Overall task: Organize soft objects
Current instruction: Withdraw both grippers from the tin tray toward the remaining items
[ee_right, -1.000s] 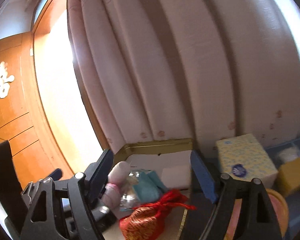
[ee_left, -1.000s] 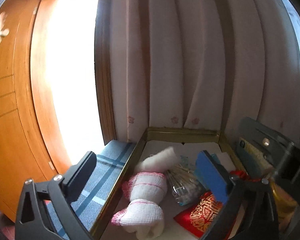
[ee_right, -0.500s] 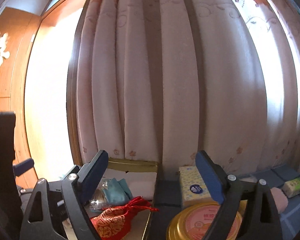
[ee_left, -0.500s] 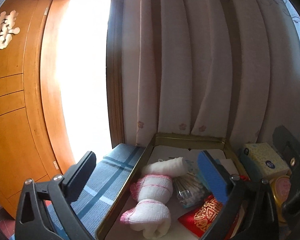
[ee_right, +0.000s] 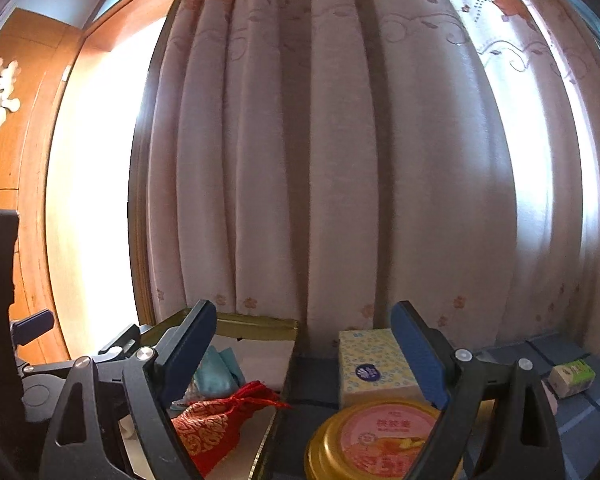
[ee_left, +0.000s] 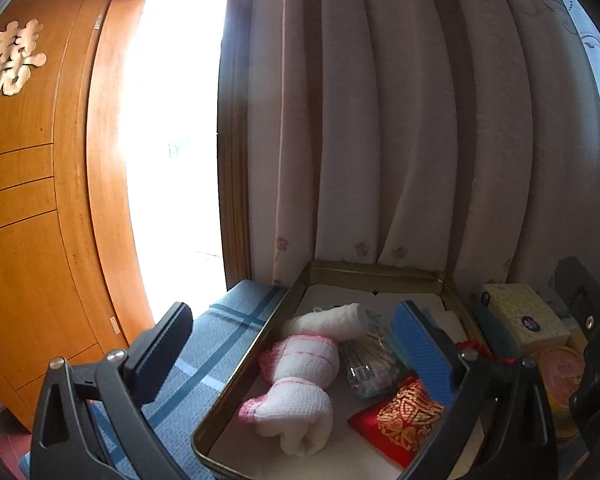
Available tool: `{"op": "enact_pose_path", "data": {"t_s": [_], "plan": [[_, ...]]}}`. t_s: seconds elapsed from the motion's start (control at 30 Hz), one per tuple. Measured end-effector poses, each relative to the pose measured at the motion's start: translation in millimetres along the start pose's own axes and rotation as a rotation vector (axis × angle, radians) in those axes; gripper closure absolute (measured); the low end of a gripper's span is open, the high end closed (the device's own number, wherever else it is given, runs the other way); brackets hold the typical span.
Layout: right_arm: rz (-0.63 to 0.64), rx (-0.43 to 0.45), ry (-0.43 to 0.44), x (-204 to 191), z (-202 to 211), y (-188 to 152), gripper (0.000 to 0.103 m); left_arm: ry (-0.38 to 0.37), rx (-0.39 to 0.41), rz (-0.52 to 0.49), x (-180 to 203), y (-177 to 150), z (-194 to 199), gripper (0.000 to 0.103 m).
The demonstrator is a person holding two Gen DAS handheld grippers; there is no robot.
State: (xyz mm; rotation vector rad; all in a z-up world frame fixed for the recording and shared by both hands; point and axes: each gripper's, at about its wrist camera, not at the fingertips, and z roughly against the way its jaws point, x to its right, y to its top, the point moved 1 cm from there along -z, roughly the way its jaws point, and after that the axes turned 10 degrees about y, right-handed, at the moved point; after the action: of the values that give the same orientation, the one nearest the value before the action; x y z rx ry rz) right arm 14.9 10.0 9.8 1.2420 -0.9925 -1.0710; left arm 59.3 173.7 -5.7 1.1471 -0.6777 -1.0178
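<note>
Both my jaws are spread wide and hold nothing. My left gripper (ee_left: 288, 354) hangs over the near left edge of a gold tin tray (ee_left: 236, 396), which sits on a blue plaid cloth (ee_left: 204, 364). Between its fingers lie rolled white towels (ee_left: 300, 376); cotton swabs (ee_left: 370, 364) and a red brocade pouch (ee_left: 400, 416) lie beside them. My right gripper (ee_right: 304, 350) hovers above a round tin (ee_right: 376, 440), with a tissue pack (ee_right: 374, 364) behind. Floral curtains (ee_right: 340, 160) and a wooden door (ee_left: 24, 200) back the scene.

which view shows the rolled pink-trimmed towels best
The left wrist view: both rolled towels lie in full sight inside the gold tray. The right wrist view shows none of them.
</note>
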Motion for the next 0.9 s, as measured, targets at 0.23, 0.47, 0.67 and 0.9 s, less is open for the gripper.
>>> {"op": "enact_pose_path", "data": {"t_s": [0.23,0.47,0.67,0.9], "plan": [[-0.001,0.006,-0.019,12,8,-4,0.012,0.005,-0.002,-0.005,6,-4,8,0.002],[0.024,0.006,-0.042,22,17,-6,0.012,-0.002,-0.002,-0.014,12,-7,17,0.002],[0.033,0.017,-0.061,35,27,-5,0.012,-0.028,0.001,-0.023,24,-10,29,0.002],[0.019,0.026,-0.091,58,37,-4,0.012,-0.075,0.002,-0.043,49,-14,43,0.002]]}}
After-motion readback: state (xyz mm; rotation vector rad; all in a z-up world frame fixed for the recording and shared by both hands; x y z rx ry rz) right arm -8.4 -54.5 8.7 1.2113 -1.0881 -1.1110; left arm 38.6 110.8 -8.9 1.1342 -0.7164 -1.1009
